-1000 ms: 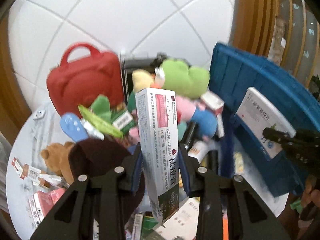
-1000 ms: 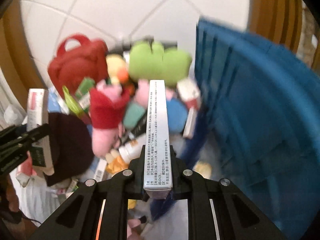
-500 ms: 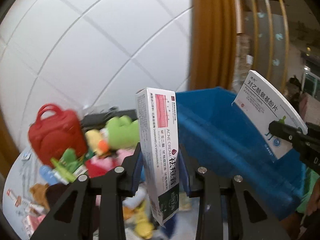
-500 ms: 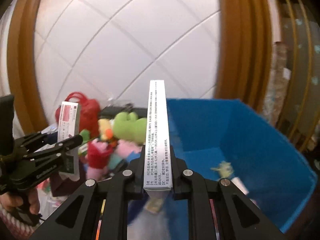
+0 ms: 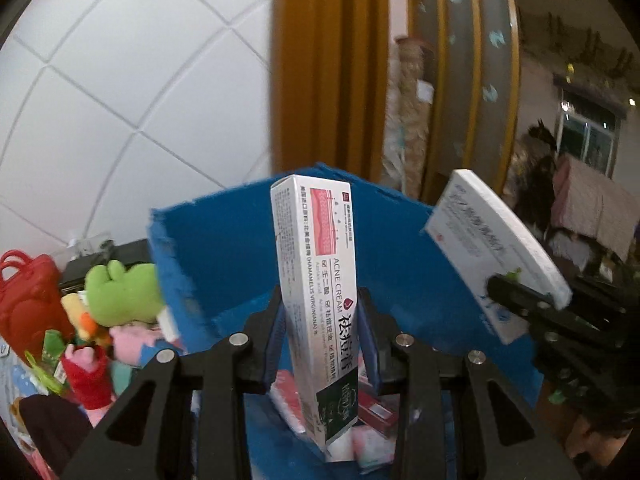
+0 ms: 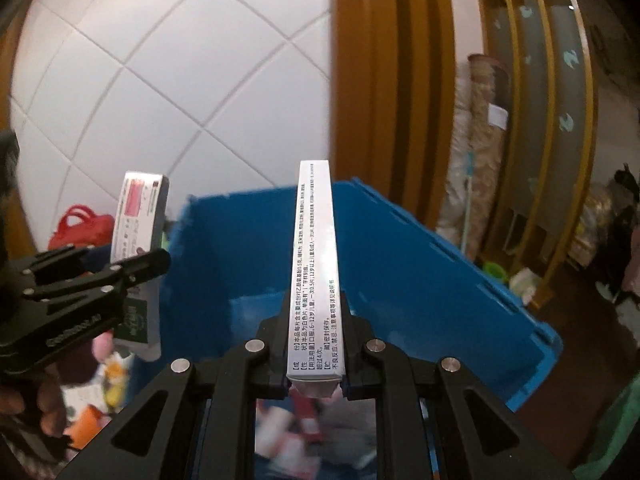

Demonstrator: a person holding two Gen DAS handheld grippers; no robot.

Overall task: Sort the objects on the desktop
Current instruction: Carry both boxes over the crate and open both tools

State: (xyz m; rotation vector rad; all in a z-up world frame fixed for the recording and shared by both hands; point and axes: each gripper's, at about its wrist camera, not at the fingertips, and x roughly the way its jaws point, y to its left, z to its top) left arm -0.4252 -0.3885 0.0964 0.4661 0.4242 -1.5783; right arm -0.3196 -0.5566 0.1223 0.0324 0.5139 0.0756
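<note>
My left gripper (image 5: 320,332) is shut on a tall white acne cream box (image 5: 316,280), held upright over the blue bin (image 5: 224,264). My right gripper (image 6: 316,344) is shut on a flat white medicine box (image 6: 316,264), seen edge-on, also above the blue bin (image 6: 420,280). In the left wrist view the right gripper (image 5: 520,296) with its white box (image 5: 492,252) is at the right. In the right wrist view the left gripper (image 6: 132,268) with the cream box (image 6: 136,216) is at the left. Several boxes lie in the bin's bottom.
A pile of plush toys, with a green frog (image 5: 120,288) and a pink toy (image 5: 88,372), lies left of the bin beside a red bag (image 5: 24,300). A white tiled wall and an orange wooden frame (image 5: 328,68) stand behind.
Both grippers have lifted and swung right from the toy pile to above the blue bin, each still holding its box.
</note>
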